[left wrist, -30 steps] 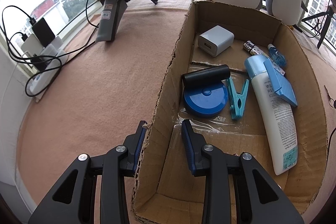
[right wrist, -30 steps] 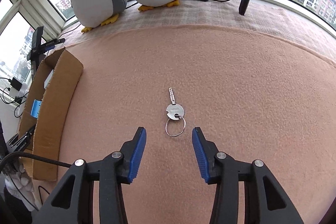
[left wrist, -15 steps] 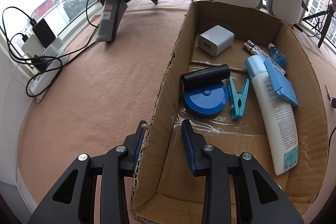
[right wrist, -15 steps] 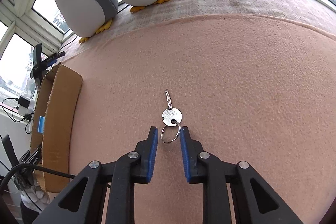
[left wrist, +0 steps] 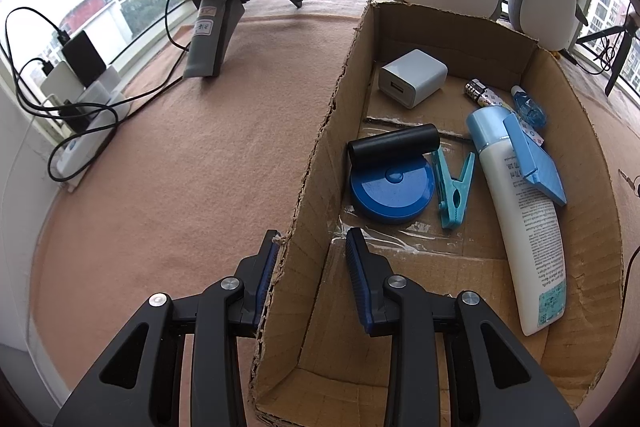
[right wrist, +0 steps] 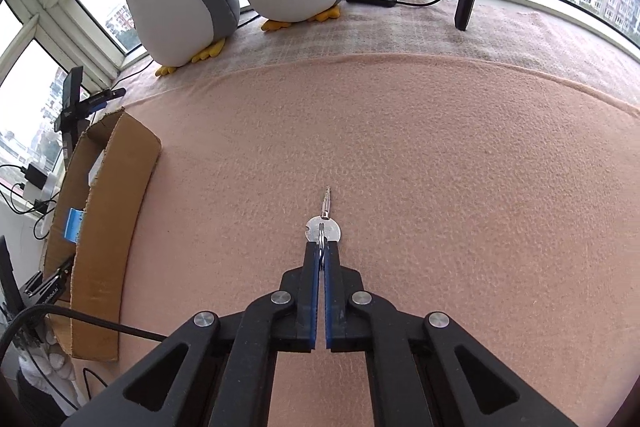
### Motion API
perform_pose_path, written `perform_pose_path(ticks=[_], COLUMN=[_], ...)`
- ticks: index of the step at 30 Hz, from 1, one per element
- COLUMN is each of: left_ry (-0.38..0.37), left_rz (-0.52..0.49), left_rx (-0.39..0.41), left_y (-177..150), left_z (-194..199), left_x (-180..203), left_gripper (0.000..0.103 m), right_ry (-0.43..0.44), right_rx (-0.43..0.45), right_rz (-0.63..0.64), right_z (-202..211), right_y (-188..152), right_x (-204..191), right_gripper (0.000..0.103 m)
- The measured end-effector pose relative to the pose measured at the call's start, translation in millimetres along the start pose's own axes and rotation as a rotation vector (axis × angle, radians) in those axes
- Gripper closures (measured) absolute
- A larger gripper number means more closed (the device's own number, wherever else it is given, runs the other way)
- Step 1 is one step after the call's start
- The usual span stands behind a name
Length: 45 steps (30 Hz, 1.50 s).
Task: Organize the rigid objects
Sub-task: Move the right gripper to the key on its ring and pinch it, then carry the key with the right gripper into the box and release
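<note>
pinching shut, your right gripper (right wrist: 322,254) now holds the ring of the key (right wrist: 323,227), which a moment ago lay loose between wide jaws on the worktop (right wrist: 440,167). that grasp means you can lift it toward the cardboard box (left wrist: 316,163), whose wall your left gripper (left wrist: 312,255) still straddles, jaws apart.
</note>
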<state>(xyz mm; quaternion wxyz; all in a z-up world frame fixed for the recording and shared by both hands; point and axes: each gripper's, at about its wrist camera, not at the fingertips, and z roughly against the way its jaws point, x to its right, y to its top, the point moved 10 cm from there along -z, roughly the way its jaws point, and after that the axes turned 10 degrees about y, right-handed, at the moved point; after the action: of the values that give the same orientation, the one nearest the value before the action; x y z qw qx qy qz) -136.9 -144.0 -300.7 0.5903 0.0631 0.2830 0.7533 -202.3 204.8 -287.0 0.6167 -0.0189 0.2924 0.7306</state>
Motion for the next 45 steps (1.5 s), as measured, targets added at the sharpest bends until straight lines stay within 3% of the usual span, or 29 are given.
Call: perform_pose_path(ticks=[14, 24, 31, 45], left_ry=[-0.006, -0.009, -0.011, -0.035], left_rz=[0.011, 0.014, 0.015, 0.038], left_rx=[0.006, 0.009, 0.009, -0.002], left_y=[0, 0, 0, -1], left_z=[0, 1, 1, 1], left_x=[0, 1, 1, 0], left_gripper=[0.072, 0.072, 0.072, 0.072], right_ry=[0.05, 0.142, 0.187, 0.258], right_rx=[0.05, 0.077, 0.053, -0.034], right_rz=[0.175, 0.333, 0.43, 0.48], right_z=[18, 21, 10, -35], right_y=[21, 36, 31, 9], right_x=[-89, -184, -236, -288], right_gripper=[0.101, 0.101, 0.101, 0.101])
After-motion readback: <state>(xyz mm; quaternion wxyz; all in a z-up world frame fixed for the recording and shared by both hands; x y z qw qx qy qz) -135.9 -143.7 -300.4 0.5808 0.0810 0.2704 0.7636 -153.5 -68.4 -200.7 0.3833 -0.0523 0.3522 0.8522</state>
